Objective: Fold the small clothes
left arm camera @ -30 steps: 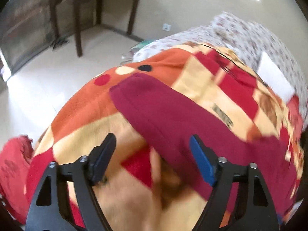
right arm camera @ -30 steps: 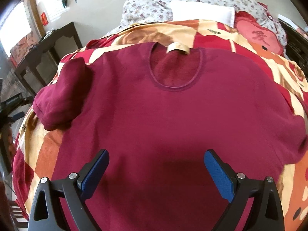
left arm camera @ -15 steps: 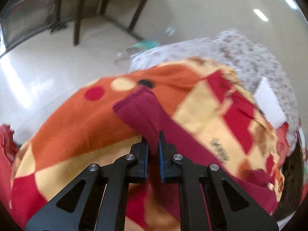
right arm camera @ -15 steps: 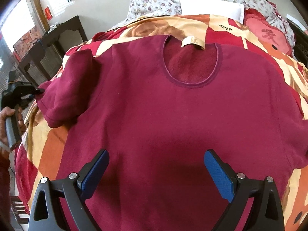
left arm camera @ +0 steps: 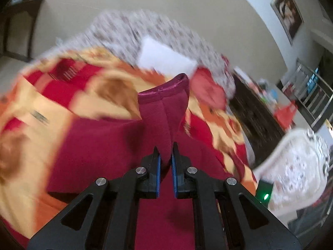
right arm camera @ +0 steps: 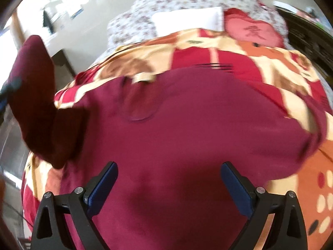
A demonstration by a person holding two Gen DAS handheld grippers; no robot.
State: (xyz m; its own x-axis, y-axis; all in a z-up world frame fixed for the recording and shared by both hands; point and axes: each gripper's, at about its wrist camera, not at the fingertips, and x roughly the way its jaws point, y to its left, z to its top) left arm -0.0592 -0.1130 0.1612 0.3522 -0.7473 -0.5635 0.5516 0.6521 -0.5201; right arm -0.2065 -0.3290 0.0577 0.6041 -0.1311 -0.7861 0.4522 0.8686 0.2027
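A maroon long-sleeved shirt [right arm camera: 187, 129] lies flat, front up, on a patterned blanket, its neckline [right arm camera: 139, 102] and tan label toward the far end. My left gripper [left arm camera: 165, 162] is shut on the shirt's sleeve [left arm camera: 164, 112], whose cuff stands up past the pads. In the right wrist view that sleeve [right arm camera: 37, 95] hangs lifted at the left, above the shirt's body. My right gripper [right arm camera: 168, 185] hovers open over the shirt's lower middle, with nothing between its fingers.
The red, orange and cream blanket [right arm camera: 270, 66] covers the bed. A floral quilt [right arm camera: 187, 2], a white pillow [right arm camera: 187, 18] and a red cushion [right arm camera: 254, 31] lie at the head. A dark cabinet [left arm camera: 256, 116] and a white ornate chair [left arm camera: 297, 162] stand to the right.
My left gripper closed on the sleeve end, then lifted it and swung it over the shirt's body. The right gripper drifted a little, still open.
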